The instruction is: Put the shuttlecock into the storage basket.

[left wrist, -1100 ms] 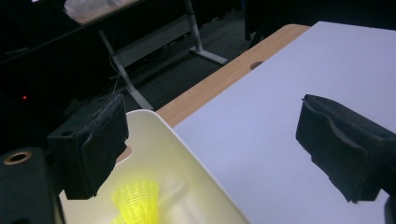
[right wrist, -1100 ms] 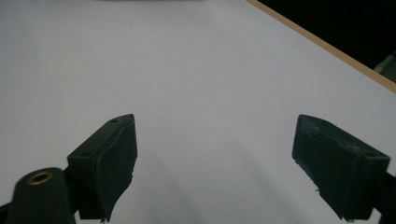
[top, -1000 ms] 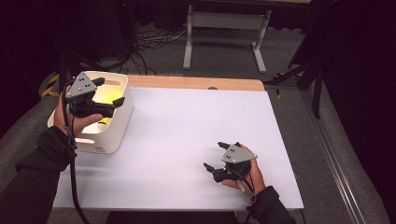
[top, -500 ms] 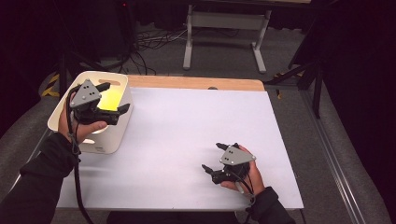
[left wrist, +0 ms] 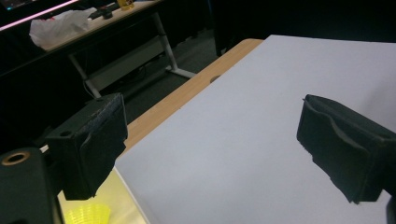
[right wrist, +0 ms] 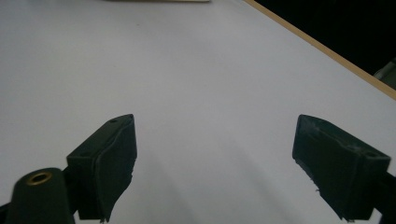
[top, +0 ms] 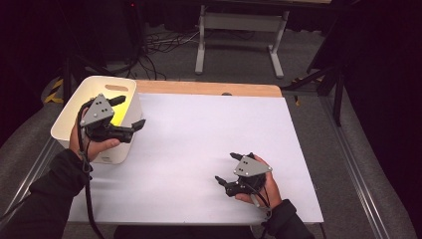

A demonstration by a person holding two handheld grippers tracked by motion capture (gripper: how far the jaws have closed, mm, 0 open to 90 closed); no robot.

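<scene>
My left tongs [top: 128,113] hang over the right wall of the white bin [top: 74,117], jaws spread wide with nothing between them, one above the bin's inside and the other out over the table [top: 199,139]. In the left gripper view they [left wrist: 205,154] point across the white tabletop toward its wooden far edge [left wrist: 187,91]. A yellow cup [left wrist: 88,214] lies low in the bin just under the left jaw; I cannot tell which way its long axis runs. My left hand [top: 92,144] grips from behind, forearm coming in from the lower left. My right tongs [top: 230,169], also released, rest low near the table's front right, aimed left across bare tabletop.
</scene>
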